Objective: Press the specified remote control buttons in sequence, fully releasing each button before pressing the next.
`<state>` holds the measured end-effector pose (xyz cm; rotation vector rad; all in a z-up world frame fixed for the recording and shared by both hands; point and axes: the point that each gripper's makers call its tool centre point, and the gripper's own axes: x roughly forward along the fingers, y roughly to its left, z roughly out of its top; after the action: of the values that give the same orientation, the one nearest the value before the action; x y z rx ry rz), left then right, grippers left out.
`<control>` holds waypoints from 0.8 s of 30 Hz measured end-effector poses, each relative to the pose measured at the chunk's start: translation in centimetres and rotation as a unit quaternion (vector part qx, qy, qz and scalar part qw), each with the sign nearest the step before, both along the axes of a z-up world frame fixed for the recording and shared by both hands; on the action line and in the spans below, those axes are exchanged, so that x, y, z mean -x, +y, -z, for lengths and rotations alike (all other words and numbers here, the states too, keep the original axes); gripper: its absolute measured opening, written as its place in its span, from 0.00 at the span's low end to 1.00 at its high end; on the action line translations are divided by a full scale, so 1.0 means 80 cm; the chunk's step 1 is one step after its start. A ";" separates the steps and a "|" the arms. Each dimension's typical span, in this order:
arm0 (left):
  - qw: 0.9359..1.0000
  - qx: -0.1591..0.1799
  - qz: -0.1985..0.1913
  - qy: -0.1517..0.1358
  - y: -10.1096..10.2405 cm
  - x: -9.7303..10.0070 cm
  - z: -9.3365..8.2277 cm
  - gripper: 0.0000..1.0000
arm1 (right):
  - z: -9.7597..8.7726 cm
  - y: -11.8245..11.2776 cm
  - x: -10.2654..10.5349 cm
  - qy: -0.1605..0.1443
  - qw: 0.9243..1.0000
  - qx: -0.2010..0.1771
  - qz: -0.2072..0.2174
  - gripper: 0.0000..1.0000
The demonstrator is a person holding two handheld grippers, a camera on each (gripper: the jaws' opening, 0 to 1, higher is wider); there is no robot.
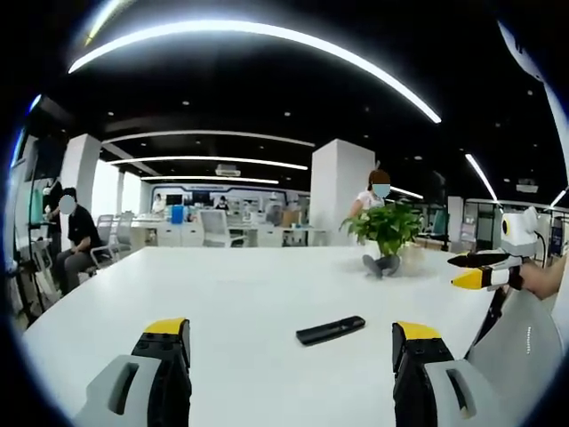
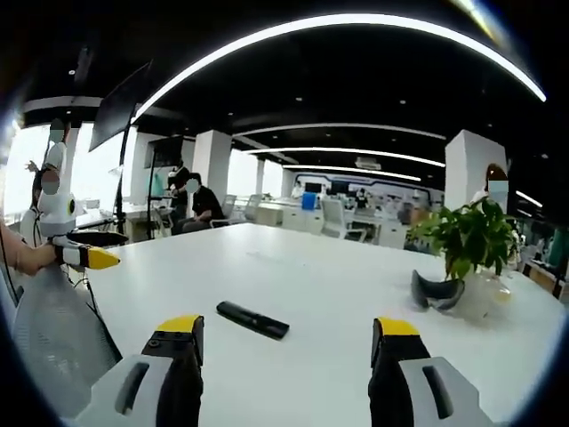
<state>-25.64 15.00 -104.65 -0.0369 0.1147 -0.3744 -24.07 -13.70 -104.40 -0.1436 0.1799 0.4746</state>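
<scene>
Slim black remote control (image 1: 330,330), lower centre, looks light and slide-prone; press straight down. Left gripper (image 1: 291,342) and right gripper (image 2: 288,338) have their 2 jaws spread, empty.

Remote control (image 1: 330,330) lies mid-table (image 1: 222,294), well apart from the potted plant (image 1: 388,229) near the far edge.
</scene>
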 end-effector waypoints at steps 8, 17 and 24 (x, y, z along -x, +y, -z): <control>1.000 -0.003 0.002 0.002 -0.001 -0.001 0.001 0.98 | 0.004 0.000 -0.001 0.005 1.000 0.009 0.002 0.75; 1.000 -0.004 0.003 0.004 -0.002 -0.001 0.002 0.98 | 0.004 0.001 -0.001 0.006 1.000 0.009 -0.003 0.74; 1.000 -0.009 0.008 0.010 -0.004 -0.001 0.005 0.98 | 0.004 0.000 -0.001 0.005 1.000 0.011 -0.001 0.73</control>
<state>-25.59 14.69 -105.04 -0.0214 0.1378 -0.3886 -23.95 -13.70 -104.73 -0.1634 0.1958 0.4749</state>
